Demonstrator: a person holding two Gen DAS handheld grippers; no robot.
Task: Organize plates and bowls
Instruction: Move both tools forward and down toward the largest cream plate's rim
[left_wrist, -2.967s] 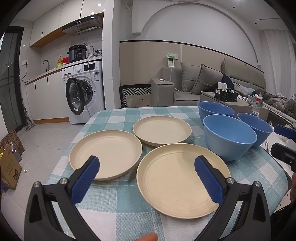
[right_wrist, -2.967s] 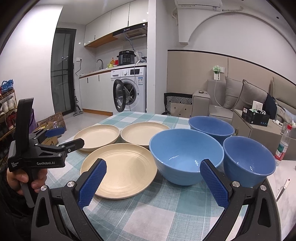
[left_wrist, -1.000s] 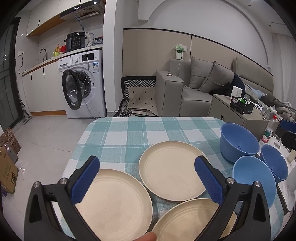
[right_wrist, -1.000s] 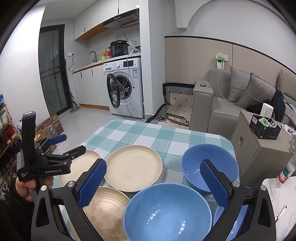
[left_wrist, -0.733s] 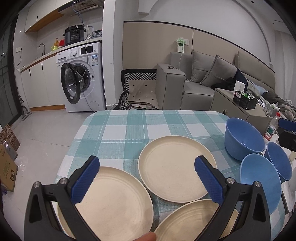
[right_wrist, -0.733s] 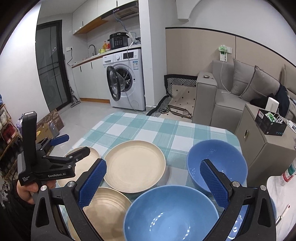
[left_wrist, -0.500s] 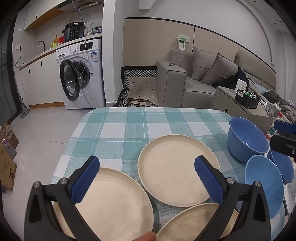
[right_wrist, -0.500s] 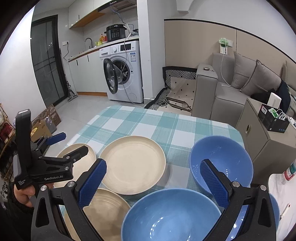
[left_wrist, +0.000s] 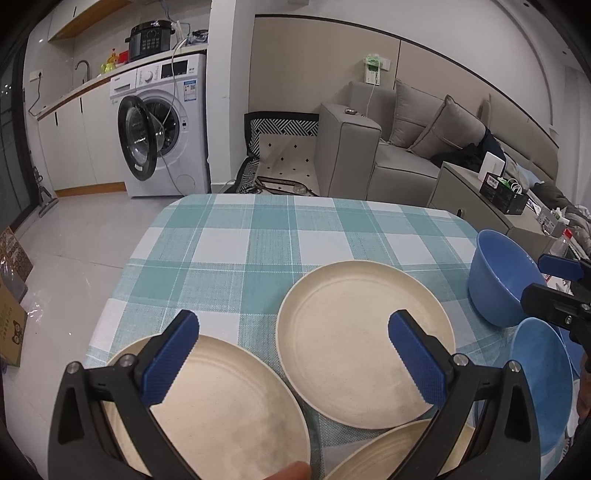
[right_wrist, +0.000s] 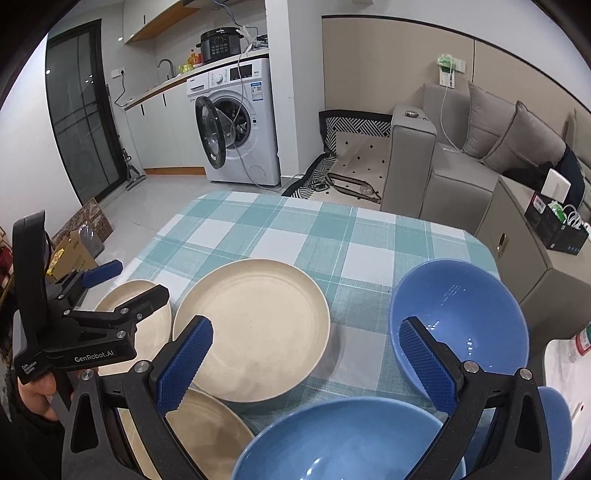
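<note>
Three cream plates lie on the checked tablecloth (left_wrist: 258, 243): a far one (left_wrist: 354, 343), a left one (left_wrist: 221, 410) and a near one (left_wrist: 388, 454). Three blue bowls stand to their right: a far one (right_wrist: 461, 317), a near one (right_wrist: 343, 443) and a small one (right_wrist: 554, 424) at the right edge. My left gripper (left_wrist: 295, 358) is open and empty above the left and far plates. My right gripper (right_wrist: 306, 365) is open and empty above the gap between the far plate (right_wrist: 255, 325) and the bowls.
The far half of the table holds only cloth. Beyond it are a washing machine (left_wrist: 166, 125), a grey sofa (left_wrist: 406, 147) and a side cabinet (right_wrist: 535, 240). A cardboard box (right_wrist: 74, 254) sits on the floor at left.
Both grippers have risen and tilted down over the table since three seconds ago, then edged forward. Plates and bowls have not moved. Both stay open.
</note>
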